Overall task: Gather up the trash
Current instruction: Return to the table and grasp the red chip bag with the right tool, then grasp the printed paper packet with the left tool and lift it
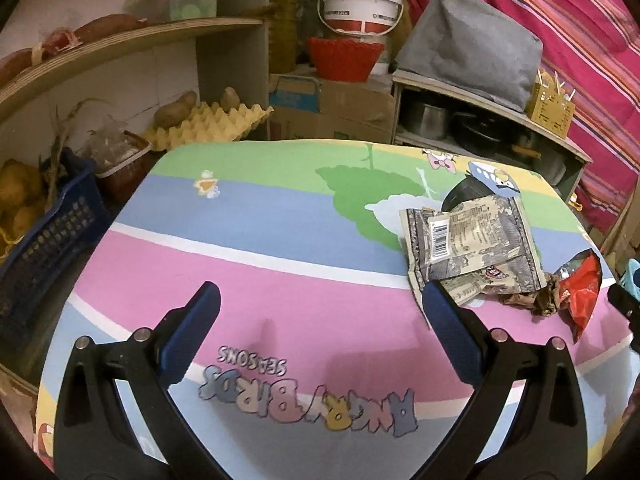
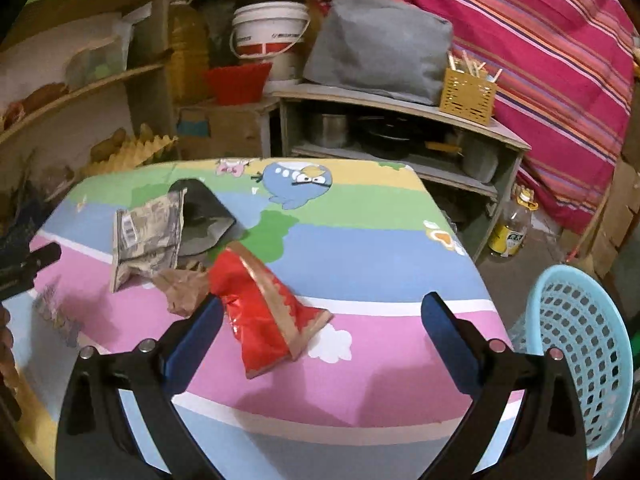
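- Blue-padded fingers of the left gripper [image 1: 320, 300] stand spread wide and hold nothing, hovering over the near pink band of the table [image 1: 280, 248], with its right finger just in front of the grey wrapper.
- Blue pads on the right gripper [image 2: 322, 304] are likewise spread wide and empty; its left finger sits just beside the lower edge of the red wrapper.
- Colourful cartoon print covers the table, with upside-down lettering [image 1: 308, 400] near its front edge in the left wrist view.
- Red wrapper [image 2: 264, 320] lies flat on the table's pink band, nearest the right gripper, its torn gold-lined mouth facing up.
- Brown crumpled paper [image 2: 182, 288] lies on the table touching the red wrapper's left side.
- Grey wrapper [image 2: 146, 236] with a barcode lies just behind the brown paper, its edge over the black bag.
- Black bag [image 2: 208, 216] lies open on the table's green patch, behind the grey wrapper.
- Pale blue basket [image 2: 580, 344] stands off the table's right edge, below the tabletop.
- Plastic bottle [image 2: 514, 228] with a yellow label stands on the floor beyond the table's right corner.
- Yellow egg tray [image 1: 208, 124] sits on a shelf beyond the table's left corner, with a dark blue crate [image 1: 48, 232] beside the table's left edge.
- White bucket [image 1: 360, 4] and red bowl [image 1: 344, 58] stand behind the table's far edge, with a grey cushion [image 1: 472, 40] to their right.
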The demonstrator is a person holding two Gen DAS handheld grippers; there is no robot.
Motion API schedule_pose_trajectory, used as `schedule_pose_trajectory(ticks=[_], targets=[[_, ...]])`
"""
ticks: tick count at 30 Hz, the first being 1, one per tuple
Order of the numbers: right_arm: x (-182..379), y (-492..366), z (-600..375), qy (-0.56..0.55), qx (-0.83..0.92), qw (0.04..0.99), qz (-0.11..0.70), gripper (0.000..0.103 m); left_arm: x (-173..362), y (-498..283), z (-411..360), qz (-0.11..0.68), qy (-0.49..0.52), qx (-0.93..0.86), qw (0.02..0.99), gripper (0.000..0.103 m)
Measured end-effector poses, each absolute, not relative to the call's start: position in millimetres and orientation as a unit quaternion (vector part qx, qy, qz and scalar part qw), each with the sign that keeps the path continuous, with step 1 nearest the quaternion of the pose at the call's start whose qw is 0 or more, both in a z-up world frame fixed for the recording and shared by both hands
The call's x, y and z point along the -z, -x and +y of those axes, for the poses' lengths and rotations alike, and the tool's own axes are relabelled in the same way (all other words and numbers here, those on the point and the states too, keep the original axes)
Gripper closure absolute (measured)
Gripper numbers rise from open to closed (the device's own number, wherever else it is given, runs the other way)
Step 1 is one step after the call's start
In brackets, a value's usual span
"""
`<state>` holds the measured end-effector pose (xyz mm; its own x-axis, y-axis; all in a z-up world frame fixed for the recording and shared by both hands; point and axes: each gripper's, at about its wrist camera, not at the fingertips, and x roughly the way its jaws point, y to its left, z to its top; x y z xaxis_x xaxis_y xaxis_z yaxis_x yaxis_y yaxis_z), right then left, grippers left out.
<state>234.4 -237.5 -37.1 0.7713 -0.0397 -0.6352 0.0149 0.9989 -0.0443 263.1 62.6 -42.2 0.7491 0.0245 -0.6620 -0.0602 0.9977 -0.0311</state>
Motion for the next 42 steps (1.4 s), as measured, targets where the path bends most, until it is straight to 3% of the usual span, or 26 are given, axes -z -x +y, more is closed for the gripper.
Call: schedule_pose_trajectory(ticks=[6,9,11,14,16,20,26,31,36,39,40,42], targets=[[45.3,-253.1,-241.7,-0.006,0.000,0.933,0.359,0.006,44.8,-273.5,50.4,0.363,0.017,-0.011,0.931,0.005],[51.7,-262.2,-238.2,-0.002,-0.008,0.930,0.368,0.013,43.8,-279.2,43.1,0.368,0.015,-0.003,0.930,0.005],[54.8,-267.3,-237.1,-0.007,-0.024,0.924,0.382,0.044,43.8,-285.8,36.6,0.373,0.009,0.006,0.928,0.005],[56.7,-269.9,-236.1,-0.021,-0.049,0.922,0.383,0.058,46.9,-294.0,29.8,0.384,0.006,0.014,0.923,0.005],[56.5,-269.9,-233.8,-0.019,-0.060,0.922,0.383,0.073,49.0,-300.4,25.8,0.390,0.010,0.020,0.920,0.005],[51.3,-265.2,-234.4,-0.009,-0.060,0.925,0.374,0.078,52.7,-312.4,19.1,0.395,0.013,0.026,0.918,0.005],[42.0,-259.7,-254.0,-0.023,-0.040,0.932,0.359,0.079,61.6,-332.0,9.1,0.399,0.020,0.038,0.916,0.008],[46.0,-261.9,-263.3,-0.030,-0.033,0.930,0.365,0.079,70.4,-345.8,5.7,0.416,0.036,0.072,0.906,0.038],[45.2,-261.1,-268.7,-0.037,-0.031,0.931,0.362,0.079,72.5,-346.5,5.6,0.418,0.067,0.104,0.900,0.057],[44.9,-261.2,-268.9,-0.036,-0.031,0.931,0.362,0.079,75.9,-346.0,4.9,0.425,0.067,0.109,0.896,0.086],[44.4,-261.3,-269.4,-0.036,-0.031,0.931,0.362,0.079,77.9,-345.6,5.1,0.430,0.068,0.110,0.893,0.103],[44.4,-260.8,-269.1,-0.037,-0.031,0.932,0.361,0.079,82.3,-343.5,6.1,0.437,0.068,0.102,0.891,0.103]])
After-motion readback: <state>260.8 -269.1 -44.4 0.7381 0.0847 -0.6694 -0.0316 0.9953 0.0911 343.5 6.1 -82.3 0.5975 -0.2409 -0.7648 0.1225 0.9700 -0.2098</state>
